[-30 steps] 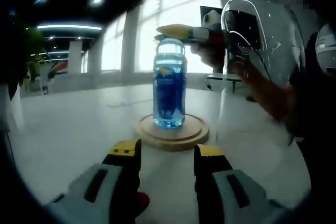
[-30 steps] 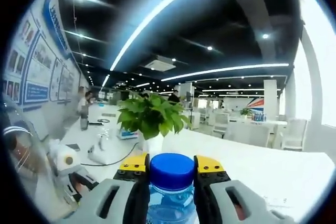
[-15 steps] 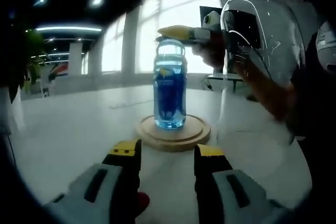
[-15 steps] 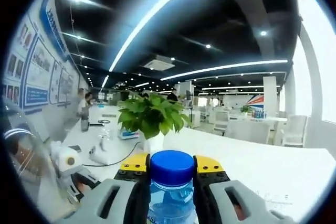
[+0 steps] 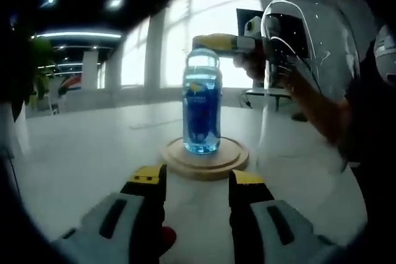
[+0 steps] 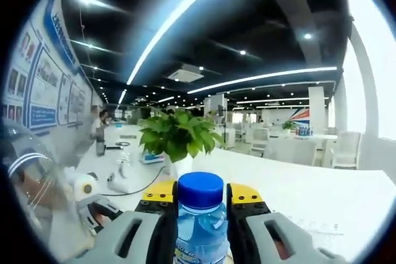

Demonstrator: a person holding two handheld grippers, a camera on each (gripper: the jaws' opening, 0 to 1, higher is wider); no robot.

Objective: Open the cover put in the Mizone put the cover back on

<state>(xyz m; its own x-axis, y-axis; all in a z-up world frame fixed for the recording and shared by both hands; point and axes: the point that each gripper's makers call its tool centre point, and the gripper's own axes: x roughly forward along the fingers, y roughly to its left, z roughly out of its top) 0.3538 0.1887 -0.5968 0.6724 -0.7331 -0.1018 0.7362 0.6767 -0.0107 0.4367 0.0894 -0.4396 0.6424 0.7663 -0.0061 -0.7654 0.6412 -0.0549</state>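
Left tongs (image 5: 197, 182): yellow-tipped, grey-bodied, jaws apart with nothing between them, low over the white bench (image 5: 80, 146), short of the bottle.
Right tongs (image 6: 200, 194): jaws flanking the blue ribbed cap (image 6: 200, 190); whether they pinched it I could not tell.
Mizone bottle (image 5: 201, 103): clear plastic, blue label, upright on a round wooden base (image 5: 206, 158).
Cover (image 5: 312, 60): clear glass dome, held up at the right by a person's hand.
Change: half a second earlier the right tongs sat lower on the cap; more of the bottle's neck showed afterwards.
Background: leafy potted plant (image 6: 177, 135).
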